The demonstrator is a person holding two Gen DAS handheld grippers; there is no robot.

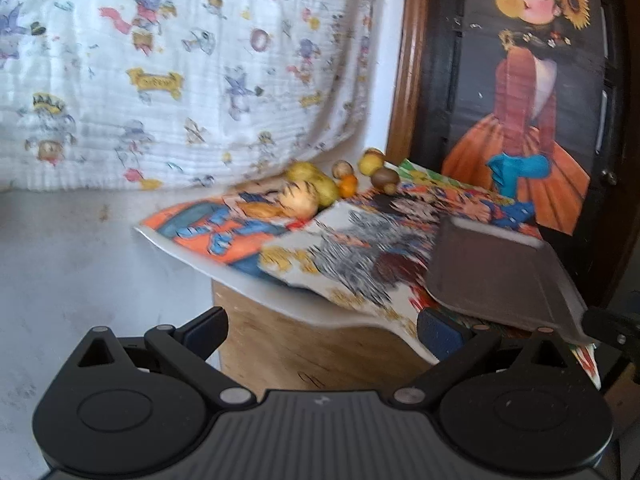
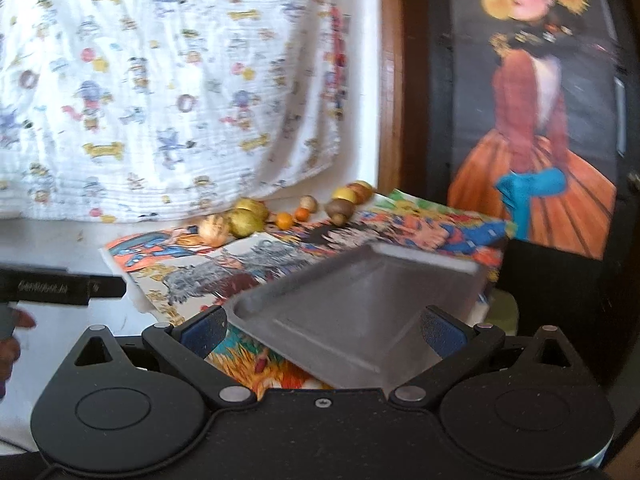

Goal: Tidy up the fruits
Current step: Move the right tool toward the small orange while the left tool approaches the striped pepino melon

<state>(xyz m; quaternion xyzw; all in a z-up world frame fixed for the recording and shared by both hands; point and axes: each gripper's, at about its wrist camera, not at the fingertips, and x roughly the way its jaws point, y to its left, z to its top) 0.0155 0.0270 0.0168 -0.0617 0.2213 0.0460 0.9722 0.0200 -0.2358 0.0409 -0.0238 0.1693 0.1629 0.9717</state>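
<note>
Your left gripper [image 1: 322, 330] has its jaws spread wide with nothing between them; it sits low at the near side of the tray [image 1: 496, 268], off the tray's left corner, over the wooden edge of the stand. Your right gripper [image 2: 324, 330] is likewise wide apart and empty, with the tray [image 2: 360, 300] directly ahead of it and the tray's near corner lying between the two blue pads [image 2: 204, 328] without touching either, as far as the blur lets you judge.

The tray is grey metal, empty, and rests on a bright cartoon-print sheet [image 2: 192, 276] that covers the stand. The fruits [image 2: 248, 216] lie in a loose row beyond the tray's far-left side, along the back edge of the sheet, well apart from the tray. Nearest the tray's left is a pale striped one [image 2: 214, 230] touching two yellow-green pears. To the right of those are two small orange ones [image 2: 284, 220], then a brown one [image 2: 340, 208], then a yellow-red cluster [image 2: 354, 192] at the back.

Behind the fruits hangs a white printed cloth [image 2: 160, 80]. Behind the tray's right side stands a dark cabinet bearing a picture of a figure in an orange skirt [image 2: 532, 184]. In the right view, a hand [image 2: 12, 340] shows well left of the tray.
</note>
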